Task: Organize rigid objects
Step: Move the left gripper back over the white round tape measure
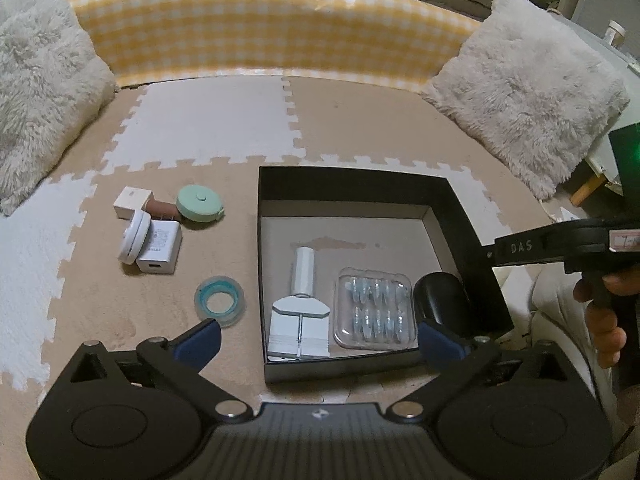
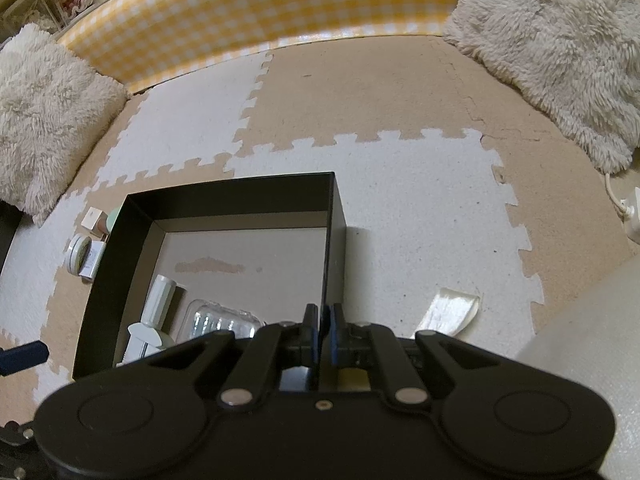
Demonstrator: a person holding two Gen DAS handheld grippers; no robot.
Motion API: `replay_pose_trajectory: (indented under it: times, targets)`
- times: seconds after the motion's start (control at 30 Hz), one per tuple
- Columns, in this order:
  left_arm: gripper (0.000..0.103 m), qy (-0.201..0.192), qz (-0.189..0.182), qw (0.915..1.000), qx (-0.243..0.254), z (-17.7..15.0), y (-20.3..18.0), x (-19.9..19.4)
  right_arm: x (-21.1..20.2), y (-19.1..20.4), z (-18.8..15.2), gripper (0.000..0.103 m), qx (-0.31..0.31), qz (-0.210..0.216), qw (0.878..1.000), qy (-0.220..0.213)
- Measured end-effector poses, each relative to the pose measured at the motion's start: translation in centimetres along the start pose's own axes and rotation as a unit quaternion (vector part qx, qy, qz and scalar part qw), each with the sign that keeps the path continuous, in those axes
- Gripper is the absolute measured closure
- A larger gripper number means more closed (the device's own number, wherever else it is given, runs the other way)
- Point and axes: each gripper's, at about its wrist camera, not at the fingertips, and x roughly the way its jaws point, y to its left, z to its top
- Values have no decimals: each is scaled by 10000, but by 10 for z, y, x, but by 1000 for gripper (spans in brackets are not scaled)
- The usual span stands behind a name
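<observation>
On the puzzle mat (image 1: pixel 340 128), the black box (image 1: pixel 360 188) already holds three things, its right wall is pinched by the closed right gripper (image 2: pixel 325 334), the left gripper (image 1: pixel 320 340) stands wide and empty, and the tape roll (image 1: pixel 220 300) at its near left is judged next.

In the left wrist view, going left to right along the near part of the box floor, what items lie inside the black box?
White tool with a cylindrical handle → clear plastic case of small blue pieces → black rounded object, which lies against the right wall of the black box.
</observation>
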Motion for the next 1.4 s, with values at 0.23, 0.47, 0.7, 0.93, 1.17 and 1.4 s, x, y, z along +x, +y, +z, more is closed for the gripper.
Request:
replay_pose_trajectory:
  times: [0.23,0.47,0.7,0.93,1.17,1.4]
  targets:
    - [0,-242,49,9997,-34,10,8,-10,0,1,1,97,-47,-35,10000,2]
    - [0,-629,344,9971,-273,29,34,-23,-1,2,1,97,-118,-91,9999,-6]
    - [0,-1021,631,9923,-297,46,63,-31,-1,3,1,97,-169,-72,9998,-38]
    - [0,-1125,832,9889,-501,57,95,-25,0,6,0,96,-229,-136,9996,-49]
    - [0,-788,795,9899,-867,65,125,-3,1,9,-1,97,-304,-202,9993,39]
    - [28,-545,704,9912,-981,65,142,26,2,10,-2,97,-340,-240,9991,58]
